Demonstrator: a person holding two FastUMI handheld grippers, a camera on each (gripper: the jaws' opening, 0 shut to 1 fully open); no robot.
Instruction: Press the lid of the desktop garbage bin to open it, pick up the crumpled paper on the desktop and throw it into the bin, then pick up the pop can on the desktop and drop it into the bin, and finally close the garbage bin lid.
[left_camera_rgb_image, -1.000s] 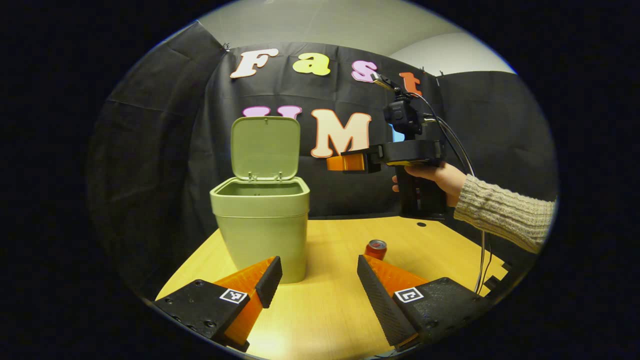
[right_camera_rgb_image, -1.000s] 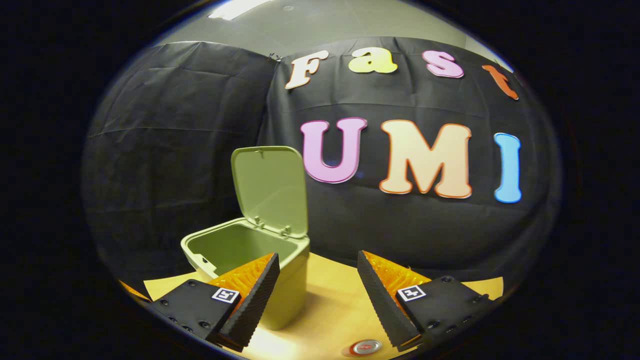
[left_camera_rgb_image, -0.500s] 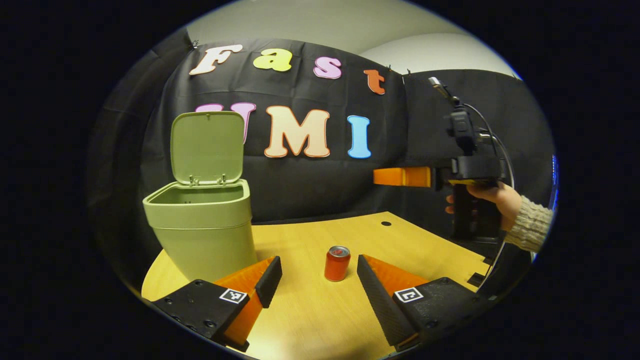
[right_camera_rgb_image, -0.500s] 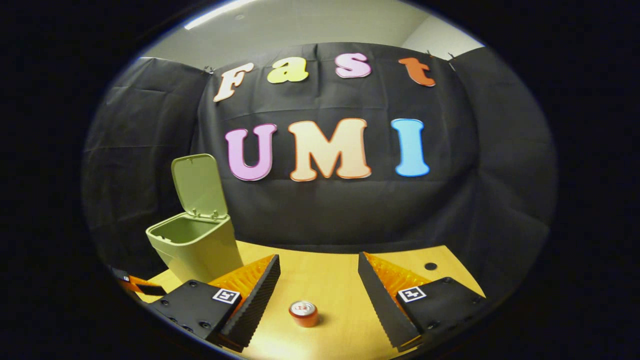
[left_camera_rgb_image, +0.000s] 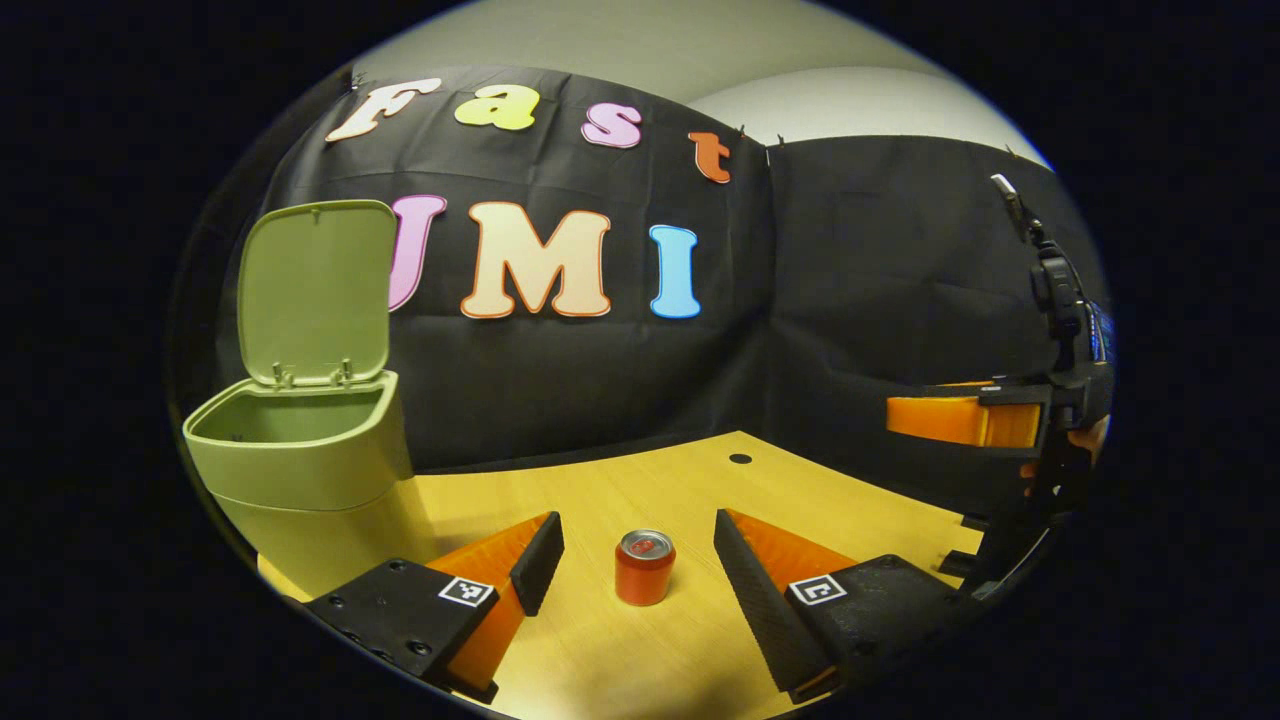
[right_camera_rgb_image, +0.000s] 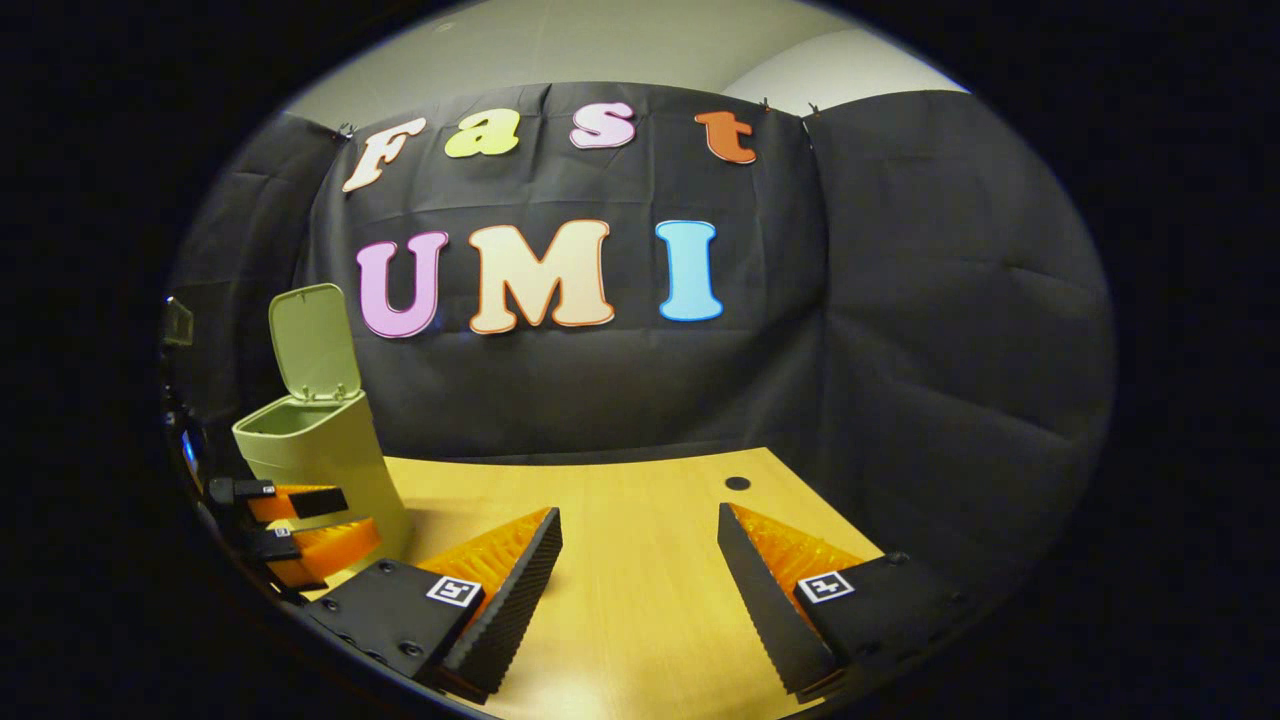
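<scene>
Two grippers: fingers of both standing released, grasping nothing.
Pop can (left_camera_rgb_image: 644, 567): sitting upright on bench (left_camera_rgb_image: 650, 480), between left gripper (left_camera_rgb_image: 638, 566) fingers.
Bin (left_camera_rgb_image: 305, 470): lid (left_camera_rgb_image: 314, 290) standing open.

L gripper (left_camera_rgb_image: 638, 560) held low, fingers spread wide apart, nothing between them touching; also seen at far left in right gripper view (right_camera_rgb_image: 300, 520), fingers parted; R gripper (right_camera_rgb_image: 640, 560) level, fingers wide apart, nothing clamped; seen at far right in left gripper view (left_camera_rgb_image: 960, 420), side-on.
</scene>
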